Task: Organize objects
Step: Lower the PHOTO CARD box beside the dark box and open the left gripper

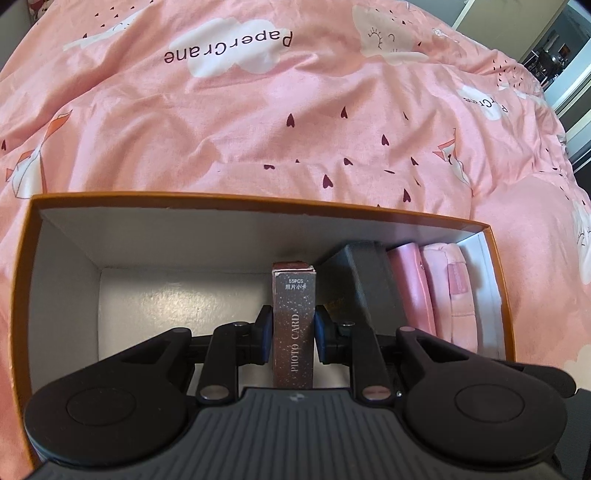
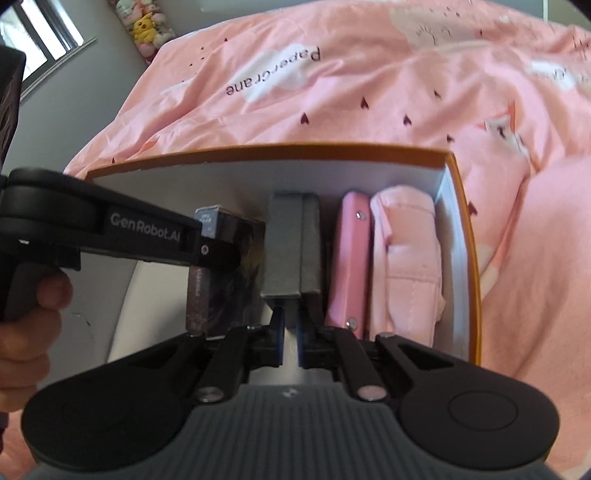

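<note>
An orange-rimmed box with white inner walls sits on a pink bed. My left gripper is shut on a maroon "PHOTO CARD" box, held upright inside the orange box. To its right stand a grey box, a pink wallet and a pink pouch. In the right wrist view my right gripper has its jaws a narrow gap apart, below the grey box; whether they hold its edge is unclear. The photo card box and left gripper's arm are at left.
The pink bedspread with "PaperCrane" print surrounds the orange box. The left half of the orange box floor is bare. Plush toys and a window are at the far left; a doorway shows at the far right.
</note>
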Demonstrator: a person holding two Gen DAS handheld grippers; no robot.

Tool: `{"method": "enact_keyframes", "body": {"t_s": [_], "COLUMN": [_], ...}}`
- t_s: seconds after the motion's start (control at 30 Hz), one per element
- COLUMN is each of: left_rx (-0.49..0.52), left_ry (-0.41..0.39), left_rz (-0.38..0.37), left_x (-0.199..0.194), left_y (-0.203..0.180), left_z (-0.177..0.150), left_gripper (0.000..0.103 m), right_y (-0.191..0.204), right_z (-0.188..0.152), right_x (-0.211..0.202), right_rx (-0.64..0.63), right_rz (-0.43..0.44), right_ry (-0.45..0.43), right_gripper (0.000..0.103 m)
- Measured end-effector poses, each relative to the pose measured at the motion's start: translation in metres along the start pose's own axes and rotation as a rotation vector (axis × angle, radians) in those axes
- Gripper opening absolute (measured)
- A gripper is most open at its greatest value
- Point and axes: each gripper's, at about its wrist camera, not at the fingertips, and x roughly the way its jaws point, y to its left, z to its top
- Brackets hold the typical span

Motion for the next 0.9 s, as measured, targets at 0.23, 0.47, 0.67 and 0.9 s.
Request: {"method": "enact_keyframes", "body": {"t_s": [0.23,0.47,0.67,0.9], "left_rx": [0.006,-0.024,-0.082,0.004], "left_ry": [0.001,-0.024,-0.047,-0.061], "left_rz": [0.007,-0.008,-0.100,-0.109], "left_x": [0.008,0.016,0.014,-0.004], "left_y": [-0.010,-0.012,-0.001,-0.007], "left_z": [0.001,0.002,0.002,-0.002], "left_gripper": [0.025,0.025,0.029,0.031], "right_y": [0.001,0.007,0.008,0.008], "right_z": [-0.008,-0.007,-0.014,-0.014], "right_x": [-0.031,-0.044,-0.045,-0.047], "right_rx": [-0.019,-0.033,-0.069,-0.070], "right_rz": [-0.043,-0.051,-0.073,-0.080], "right_ry": [-0.070,-0.106,-0.105,-0.107], "right_gripper": [0.010,0.011,0.012,0.013]}}
